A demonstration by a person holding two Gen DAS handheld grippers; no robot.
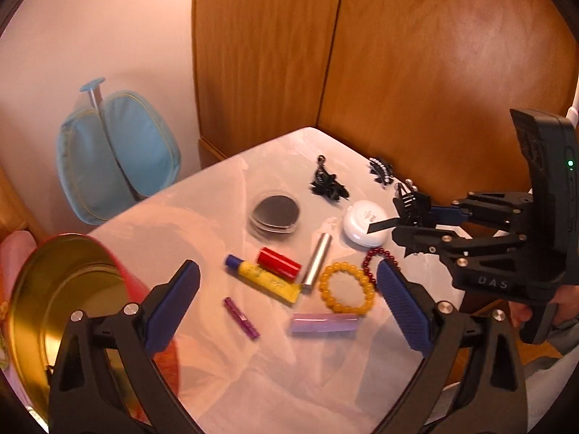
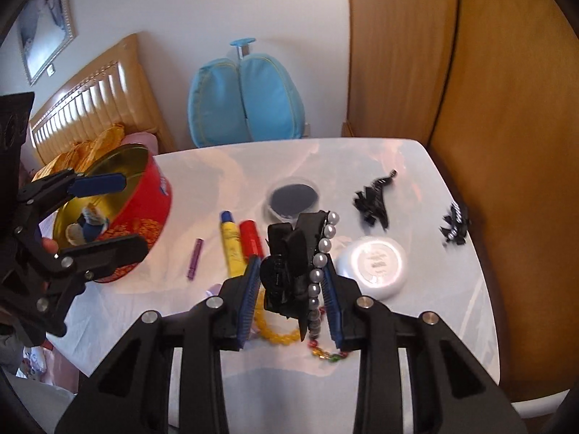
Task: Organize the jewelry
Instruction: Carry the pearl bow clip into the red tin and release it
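Right tongs (image 2: 291,285) grip pearl hair clip (image 2: 293,271); clip's btm hidden.

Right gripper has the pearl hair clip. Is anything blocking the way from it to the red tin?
Partly: the left gripper hangs open right at the red tin, over its mouth. The hair clip is held clear above the table items by the right gripper.

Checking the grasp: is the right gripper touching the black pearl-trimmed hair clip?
Touching. The right wrist view shows the right gripper with both blue pads pressed against the black pearl-trimmed hair clip.
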